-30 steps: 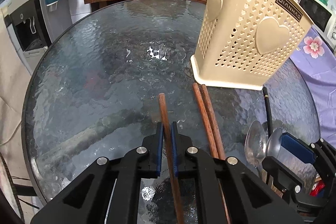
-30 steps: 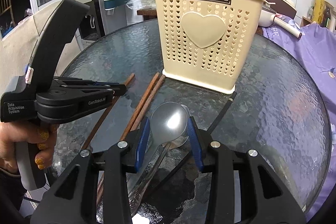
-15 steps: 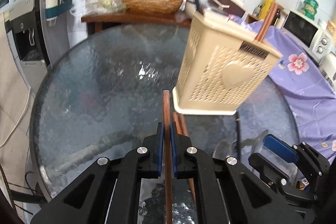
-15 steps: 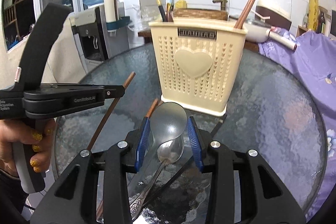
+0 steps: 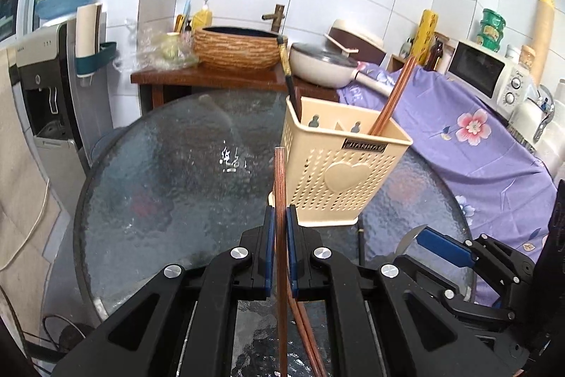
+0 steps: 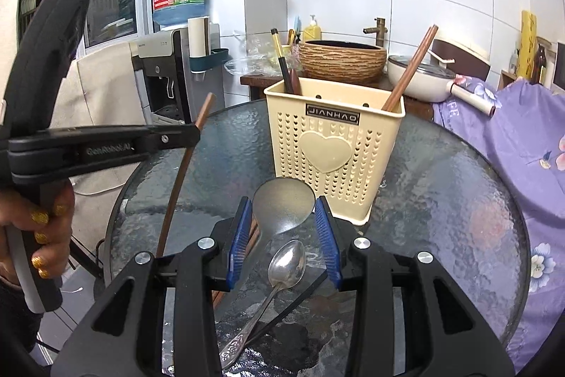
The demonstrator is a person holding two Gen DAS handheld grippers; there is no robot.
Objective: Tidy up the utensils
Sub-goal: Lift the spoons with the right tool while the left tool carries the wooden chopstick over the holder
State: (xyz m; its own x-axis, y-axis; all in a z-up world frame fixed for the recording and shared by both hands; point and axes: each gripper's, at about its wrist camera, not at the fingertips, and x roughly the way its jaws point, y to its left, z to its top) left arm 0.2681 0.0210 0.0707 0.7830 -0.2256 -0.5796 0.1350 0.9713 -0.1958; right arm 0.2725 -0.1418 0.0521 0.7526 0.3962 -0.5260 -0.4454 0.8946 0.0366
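Note:
My left gripper [image 5: 279,228] is shut on a brown wooden chopstick [image 5: 280,186] and holds it raised above the glass table, its tip in front of the cream utensil basket [image 5: 339,179]. From the right wrist view the left gripper [image 6: 190,136] holds the chopstick [image 6: 180,172] tilted. My right gripper [image 6: 284,221] is shut on a large steel spoon [image 6: 282,207], lifted off the table in front of the basket [image 6: 332,151]. A smaller spoon [image 6: 286,265] and a black chopstick [image 6: 282,313] lie on the table below. The basket holds a brown chopstick [image 6: 409,69] and a black one [image 6: 280,59].
Two more brown chopsticks [image 5: 303,324] lie on the round glass table [image 5: 159,182]. Behind the table stand a wooden stand with a woven basin [image 5: 240,50], a pan [image 5: 325,64], and a water dispenser [image 5: 42,87]. A purple flowered cloth [image 5: 476,136] covers the counter at right.
Both grippers have risen from the table. The left lifted its chopstick clear; the right lifted the large spoon, leaving the small spoon on the glass.

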